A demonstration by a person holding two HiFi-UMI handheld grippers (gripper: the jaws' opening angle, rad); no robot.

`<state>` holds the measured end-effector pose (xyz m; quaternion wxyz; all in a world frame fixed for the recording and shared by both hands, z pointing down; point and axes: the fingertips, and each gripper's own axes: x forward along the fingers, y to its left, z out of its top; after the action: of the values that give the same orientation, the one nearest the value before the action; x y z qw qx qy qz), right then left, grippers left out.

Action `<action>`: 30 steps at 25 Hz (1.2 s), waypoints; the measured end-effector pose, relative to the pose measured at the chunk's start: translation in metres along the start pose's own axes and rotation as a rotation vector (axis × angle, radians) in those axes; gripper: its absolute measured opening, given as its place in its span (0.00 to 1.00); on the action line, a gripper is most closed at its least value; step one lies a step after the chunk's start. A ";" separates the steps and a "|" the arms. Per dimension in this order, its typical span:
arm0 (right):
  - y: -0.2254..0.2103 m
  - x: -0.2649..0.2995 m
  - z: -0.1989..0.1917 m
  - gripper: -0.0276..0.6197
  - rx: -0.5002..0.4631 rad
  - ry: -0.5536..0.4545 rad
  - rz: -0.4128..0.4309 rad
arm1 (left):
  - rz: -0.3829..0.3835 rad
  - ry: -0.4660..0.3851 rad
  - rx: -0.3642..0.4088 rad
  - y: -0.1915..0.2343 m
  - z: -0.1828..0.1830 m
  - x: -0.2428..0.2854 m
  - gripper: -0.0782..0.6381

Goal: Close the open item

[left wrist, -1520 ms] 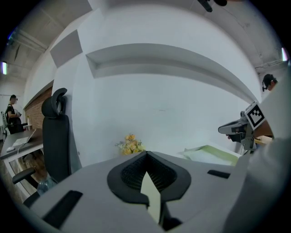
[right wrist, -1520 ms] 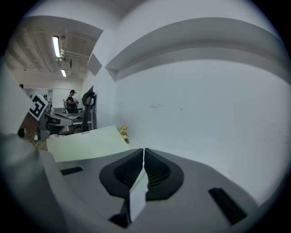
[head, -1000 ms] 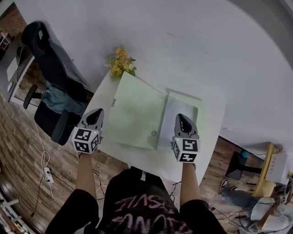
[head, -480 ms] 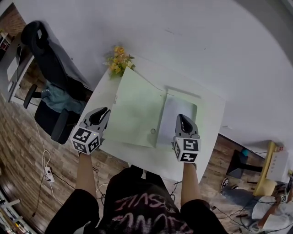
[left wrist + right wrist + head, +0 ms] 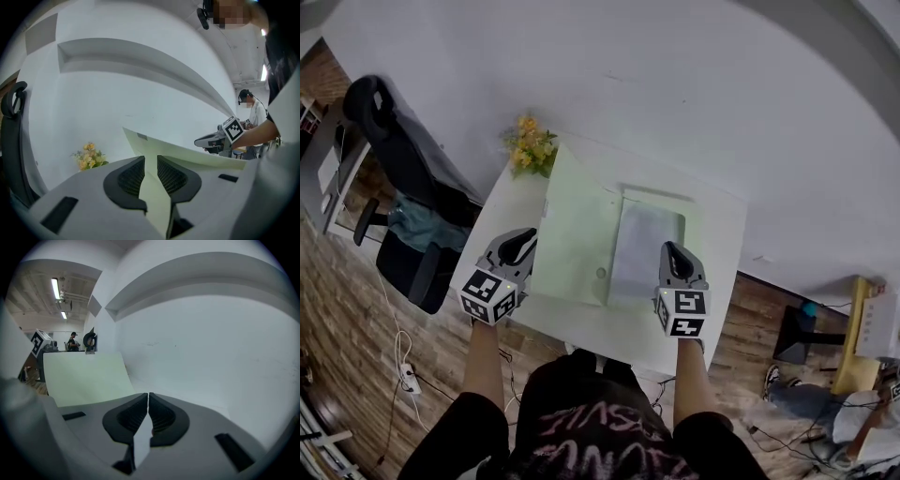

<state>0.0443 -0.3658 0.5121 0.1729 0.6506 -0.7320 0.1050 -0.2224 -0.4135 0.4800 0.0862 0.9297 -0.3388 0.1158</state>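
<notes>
A pale green card folder (image 5: 581, 220) lies open on the white tabletop (image 5: 712, 267), its inner stack of white paper (image 5: 643, 246) exposed on the right half. Its left-hand cover (image 5: 185, 152) stands tilted up off the surface, partway toward closing. The left gripper (image 5: 525, 242) has its fingers (image 5: 125, 176) pinching the near edge of that cover, which runs straight between them in the left gripper view. This grip looks meant to swing the cover over the paper. The right gripper (image 5: 673, 251) rests at the near right corner of the folder with its fingers (image 5: 161, 414) pressed together on nothing visible, apparently steadying that half. A small bunch of yellow artificial flowers (image 5: 528, 147) sits at the far left corner of the tabletop, clear of the cover's arc, and a black office chair (image 5: 394, 141) stands beside it.
</notes>
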 end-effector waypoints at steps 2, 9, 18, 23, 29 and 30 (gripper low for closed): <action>-0.008 -0.005 0.000 0.08 0.004 -0.007 -0.006 | -0.018 -0.007 0.008 -0.012 0.008 0.007 0.24; -0.044 -0.027 -0.012 0.08 0.031 -0.017 -0.020 | -0.079 -0.002 0.077 -0.061 0.027 0.036 0.24; -0.103 -0.050 -0.035 0.08 0.079 -0.021 -0.071 | -0.156 0.015 0.140 -0.120 0.044 0.090 0.24; -0.131 -0.059 -0.050 0.08 0.100 -0.013 -0.102 | -0.227 0.051 0.173 -0.160 0.038 0.122 0.24; -0.157 -0.068 -0.069 0.08 0.134 -0.005 -0.123 | -0.306 0.099 0.197 -0.201 0.027 0.159 0.24; -0.161 -0.069 -0.073 0.08 0.135 -0.004 -0.125 | -0.320 0.108 0.199 -0.208 0.024 0.165 0.24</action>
<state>0.2180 -0.2967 0.5406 0.1333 0.7055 -0.6815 0.1419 0.0395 -0.3628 0.4854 0.0294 0.9682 -0.1684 0.1829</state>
